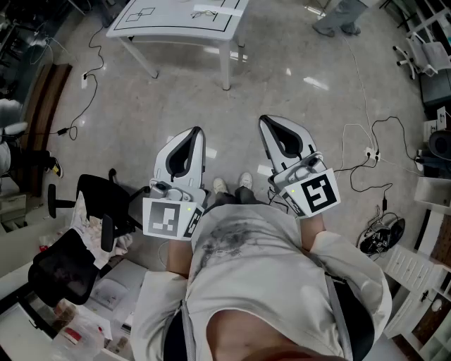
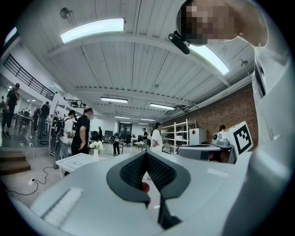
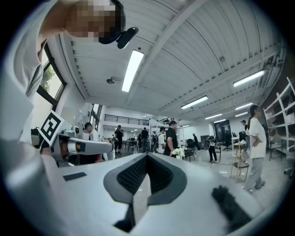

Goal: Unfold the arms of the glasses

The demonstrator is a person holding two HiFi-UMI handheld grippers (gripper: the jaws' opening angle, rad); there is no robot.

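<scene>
The left claw [image 1: 196, 132] is held shut and empty, well short of the white bench [image 1: 162, 35], and the right claw [image 1: 265, 120] is likewise closed on nothing. The glasses [image 1: 204, 12] are seen lying on the bench toward its right end, too small for the fold of the arms to be made out. They are judged light, thin and easily bent, so the frame front would best be steadied at its rim while each arm is swung gently from near its tip.
</scene>
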